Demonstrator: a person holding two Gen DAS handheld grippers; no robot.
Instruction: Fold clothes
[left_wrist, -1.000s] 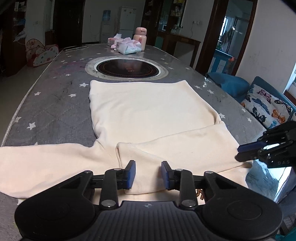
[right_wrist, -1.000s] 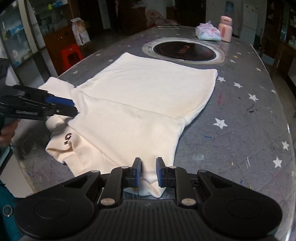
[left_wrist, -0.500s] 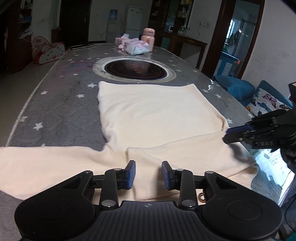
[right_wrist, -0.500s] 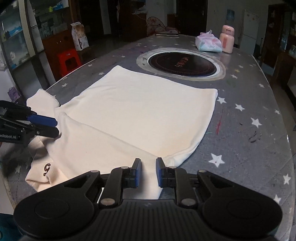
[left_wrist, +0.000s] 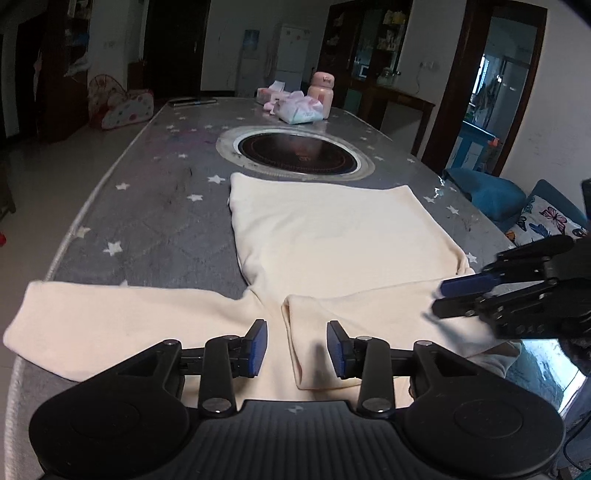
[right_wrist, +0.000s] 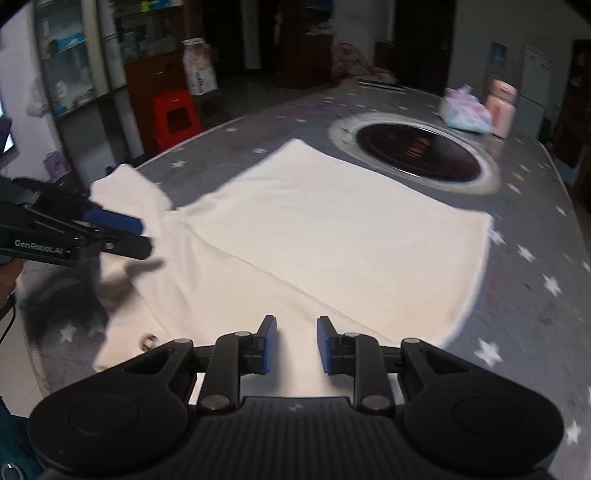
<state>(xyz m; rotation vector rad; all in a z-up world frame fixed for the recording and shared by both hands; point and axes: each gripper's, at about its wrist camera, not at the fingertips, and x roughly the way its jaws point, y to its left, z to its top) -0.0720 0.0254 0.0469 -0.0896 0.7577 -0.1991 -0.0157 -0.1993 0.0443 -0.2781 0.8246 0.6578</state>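
Note:
A cream long-sleeved top (left_wrist: 332, 236) lies flat on the grey star-patterned table (left_wrist: 155, 229). Its right sleeve (left_wrist: 369, 314) is folded across the body; its left sleeve (left_wrist: 110, 317) stretches out to the left. My left gripper (left_wrist: 296, 347) is open and empty, just above the cloth near the folded sleeve's cuff. My right gripper (right_wrist: 292, 345) is open and empty above the near part of the top (right_wrist: 325, 229). It also shows in the left wrist view (left_wrist: 454, 295) at the right. The left gripper shows in the right wrist view (right_wrist: 129, 236) at the left.
A round black cooktop (left_wrist: 297, 152) is set into the table beyond the top. A pink bottle (left_wrist: 321, 94) and tissue packs (left_wrist: 299, 110) stand at the far end. A blue sofa with a butterfly cushion (left_wrist: 546, 221) is right of the table. A red stool (right_wrist: 175, 118) stands on the floor.
My right gripper has opened wider and moved leftward over the folded sleeve. My left gripper has drawn back a little and stays open.

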